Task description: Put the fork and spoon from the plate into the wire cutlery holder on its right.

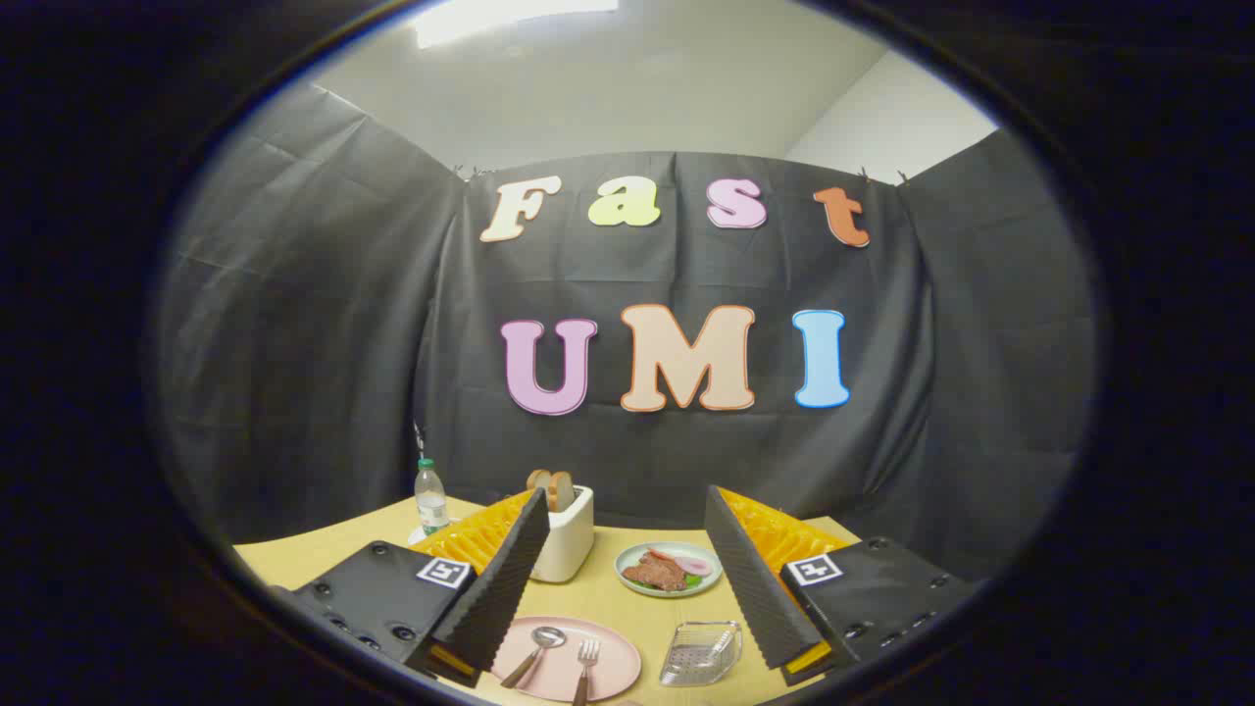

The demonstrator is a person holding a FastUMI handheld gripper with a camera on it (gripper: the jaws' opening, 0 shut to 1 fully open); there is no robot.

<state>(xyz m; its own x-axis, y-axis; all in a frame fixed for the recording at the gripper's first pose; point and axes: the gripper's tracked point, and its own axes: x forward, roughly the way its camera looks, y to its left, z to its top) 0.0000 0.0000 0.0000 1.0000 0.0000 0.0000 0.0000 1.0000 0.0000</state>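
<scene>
A pink plate (608, 659) lies on the wooden table between my fingers, close in front. On it rest a spoon (537, 649) to the left and a fork (585, 665) beside it, handles toward me. Just right of the plate stands the wire cutlery holder (699, 653), nothing inside that I can see. My gripper (627, 559) hovers above the table, open wide, with nothing between its fingers; the left finger (505, 588) and the right finger (755, 583) flank the plate and holder.
A white toaster (567, 534) with bread slices stands beyond the left finger. A pale green plate of food (669, 569) sits beyond the holder. A water bottle (430, 498) stands at the far left of the table (608, 598), against the black cloth wall.
</scene>
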